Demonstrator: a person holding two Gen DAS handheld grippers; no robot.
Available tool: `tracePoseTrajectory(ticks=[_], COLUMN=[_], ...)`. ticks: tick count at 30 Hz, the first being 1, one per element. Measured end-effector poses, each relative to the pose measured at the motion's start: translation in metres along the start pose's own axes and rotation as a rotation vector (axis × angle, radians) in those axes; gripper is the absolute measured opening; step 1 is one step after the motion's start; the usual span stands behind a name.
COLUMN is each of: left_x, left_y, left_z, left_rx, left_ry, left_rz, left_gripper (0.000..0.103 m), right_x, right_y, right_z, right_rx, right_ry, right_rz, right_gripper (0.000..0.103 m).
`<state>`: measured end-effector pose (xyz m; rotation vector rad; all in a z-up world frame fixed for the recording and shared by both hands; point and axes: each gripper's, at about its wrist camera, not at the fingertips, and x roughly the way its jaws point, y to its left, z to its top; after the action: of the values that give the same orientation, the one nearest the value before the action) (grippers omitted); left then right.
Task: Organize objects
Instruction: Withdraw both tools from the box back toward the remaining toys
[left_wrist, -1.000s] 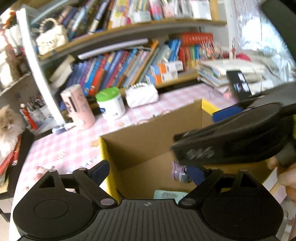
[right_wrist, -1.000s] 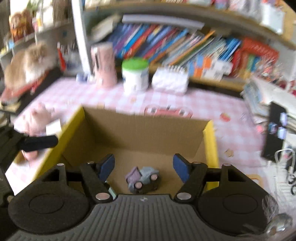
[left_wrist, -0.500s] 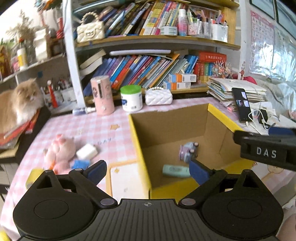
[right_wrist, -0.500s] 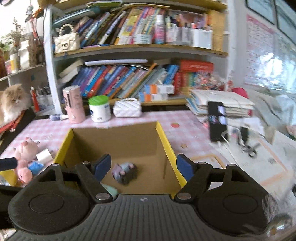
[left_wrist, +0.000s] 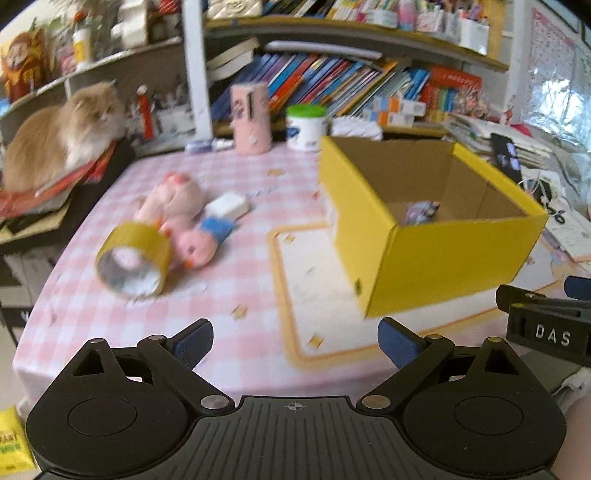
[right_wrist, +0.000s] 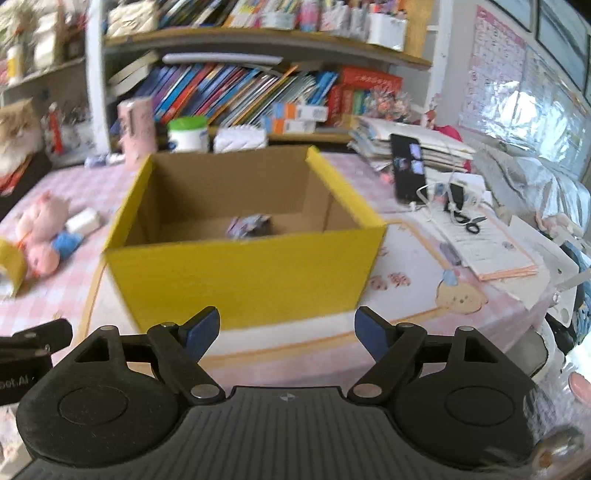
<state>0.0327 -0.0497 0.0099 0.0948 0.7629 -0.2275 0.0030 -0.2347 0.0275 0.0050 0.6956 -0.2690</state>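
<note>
Pink-checked table (left_wrist: 229, 280) is now seen from its near edge, both grippers having been drawn back from the yellow box (right_wrist: 243, 273) where the toy car (right_wrist: 248, 226) lies, left gripper (left_wrist: 294, 341) spread empty, right gripper (right_wrist: 286, 332) just widened with nothing between, while the tape roll (left_wrist: 133, 260) and plush pig (left_wrist: 175, 214) are left unsorted by the left edge.

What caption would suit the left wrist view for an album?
Open hand-held gripper facing a pink checked table: yellow box right, tape roll and plush pig left.
</note>
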Motion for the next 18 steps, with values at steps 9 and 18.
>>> tracePoseTrajectory(ticks=[9, 18], left_x=[-0.012, -0.027], left_y=[0.042, 0.080], left_z=[-0.029, -0.047], left_rx=[-0.039, -0.064], left_ry=[0.060, 0.069], left_rz=[0.046, 0.106], left_gripper=[0.097, 0.097], right_x=[-0.015, -0.025], right_y=[0.057, 0.100], right_z=[-0.024, -0.035], right_rx=[-0.095, -0.129], right_ry=[0.043, 0.057], right_rz=[0.068, 0.140], right_gripper=[0.081, 0.084])
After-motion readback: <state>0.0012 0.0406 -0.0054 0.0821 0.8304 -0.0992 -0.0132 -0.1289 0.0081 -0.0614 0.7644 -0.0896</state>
